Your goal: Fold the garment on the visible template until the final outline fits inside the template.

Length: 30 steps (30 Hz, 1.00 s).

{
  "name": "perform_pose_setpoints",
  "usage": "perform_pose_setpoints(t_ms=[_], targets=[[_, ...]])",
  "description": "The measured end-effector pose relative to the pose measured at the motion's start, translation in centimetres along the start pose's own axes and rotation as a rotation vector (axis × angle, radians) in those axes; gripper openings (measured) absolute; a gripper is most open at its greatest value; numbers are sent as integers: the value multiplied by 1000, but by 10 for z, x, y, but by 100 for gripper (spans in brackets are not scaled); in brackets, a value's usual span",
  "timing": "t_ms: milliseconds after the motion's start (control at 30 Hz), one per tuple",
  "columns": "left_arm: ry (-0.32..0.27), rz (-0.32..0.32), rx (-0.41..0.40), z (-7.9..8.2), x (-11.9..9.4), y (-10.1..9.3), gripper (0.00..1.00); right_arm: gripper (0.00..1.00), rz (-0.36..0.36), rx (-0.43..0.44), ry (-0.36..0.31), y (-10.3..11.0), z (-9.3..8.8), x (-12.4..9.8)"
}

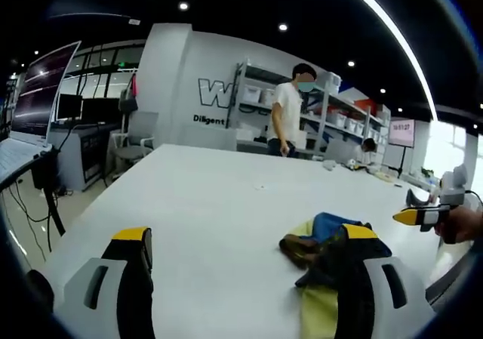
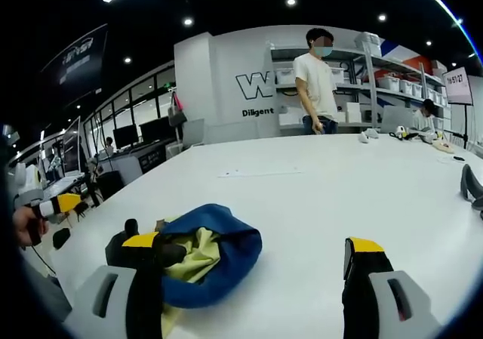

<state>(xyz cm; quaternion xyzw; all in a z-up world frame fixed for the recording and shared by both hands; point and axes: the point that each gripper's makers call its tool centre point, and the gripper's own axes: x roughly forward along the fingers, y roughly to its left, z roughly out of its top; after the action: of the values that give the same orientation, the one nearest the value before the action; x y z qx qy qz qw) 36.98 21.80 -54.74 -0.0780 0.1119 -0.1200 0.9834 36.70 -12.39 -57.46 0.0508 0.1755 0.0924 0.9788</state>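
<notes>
Garment lies crumpled on white table before storage shelves.

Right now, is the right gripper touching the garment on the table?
Touching. In the right gripper view, the right gripper stands open, and its left jaw lies against the bunched blue and yellow garment, whose cloth overlaps the yellow tip on the white table.

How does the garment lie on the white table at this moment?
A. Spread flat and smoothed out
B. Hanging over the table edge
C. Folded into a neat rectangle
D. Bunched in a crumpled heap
D. The blue and yellow garment sits as a rumpled mound on the white table, with the blue layer curled over the yellow; the left gripper view shows the same lumpy pile.
</notes>
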Motion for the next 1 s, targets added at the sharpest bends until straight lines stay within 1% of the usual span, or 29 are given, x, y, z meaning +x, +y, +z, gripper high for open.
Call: perform_pose_setpoints(t_ms=[200,367,400,467,533,600,667,800,867,933,1000], targets=[[22,-13,18,-5,-1,-4,94,99,-8,-2,2,-2,0,-1],[48,-23,60,-12,-2,-8,93,99,-13,9,-5,-3,2,-3],[53,-39,69,-13,-1,-13,92,98,-13,11,-2,-3,1,-3],[58,-50,79,-15,-1,-16,91,98,-11,17,-1,-2,1,-3],[89,-84,93,-22,0,-24,90,98,-12,8,-4,-2,2,-3],[103,-114,97,-26,1,-31,85,97,-11,6,-3,-1,2,-3],[110,-136,124,-29,1,-36,82,96,-9,9,-1,-1,2,-3],[113,-161,124,-31,2,-42,80,95,1,19,-3,0,2,-3],[133,-187,115,-34,6,-49,77,95,3,2,0,0,2,-2],[152,-210,117,-35,10,-55,75,95,20,11,9,4,1,-1],[173,-237,141,-36,15,-61,72,95,25,3,14,6,-1,0]])
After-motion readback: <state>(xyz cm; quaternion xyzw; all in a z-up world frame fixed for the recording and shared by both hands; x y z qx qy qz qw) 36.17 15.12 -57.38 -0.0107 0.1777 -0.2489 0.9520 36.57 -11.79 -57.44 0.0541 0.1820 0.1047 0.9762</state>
